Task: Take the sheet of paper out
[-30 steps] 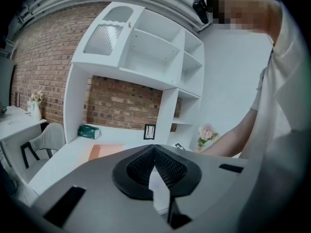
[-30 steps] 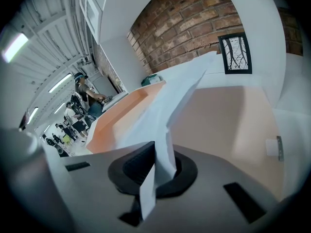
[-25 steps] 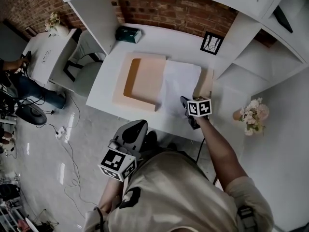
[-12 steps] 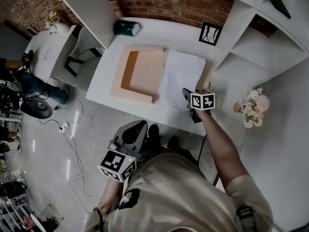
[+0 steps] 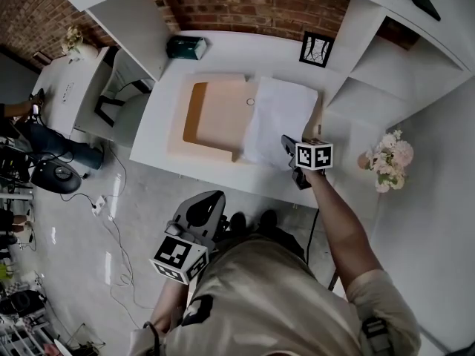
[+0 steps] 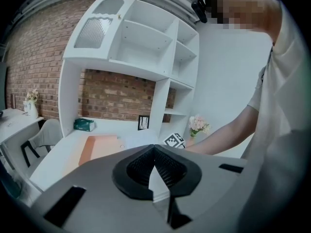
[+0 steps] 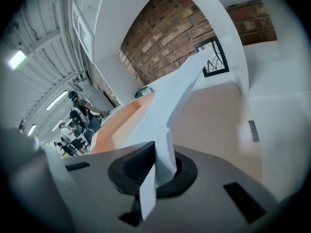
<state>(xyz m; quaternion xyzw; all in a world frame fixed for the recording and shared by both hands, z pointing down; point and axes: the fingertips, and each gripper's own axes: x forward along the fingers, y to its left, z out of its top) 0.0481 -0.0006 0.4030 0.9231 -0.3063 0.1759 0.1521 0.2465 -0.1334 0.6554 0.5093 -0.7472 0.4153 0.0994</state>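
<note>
- The white desk (image 5: 157, 121) carries a flat peach folder (image 5: 215, 117).
- The sheet of paper (image 5: 278, 121) lies over the folder's right part — its near edge is lifted.
- The right gripper (image 7: 156, 152) is clamped on that edge; the pull-out looks under way, and the next move calls for drawing the sheet clear without creasing it.
- The left gripper (image 6: 154, 148) — jaws together, empty — is back by the body.

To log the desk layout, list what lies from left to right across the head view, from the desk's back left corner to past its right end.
green box → orange folder → sheet of paper → flowers
</note>
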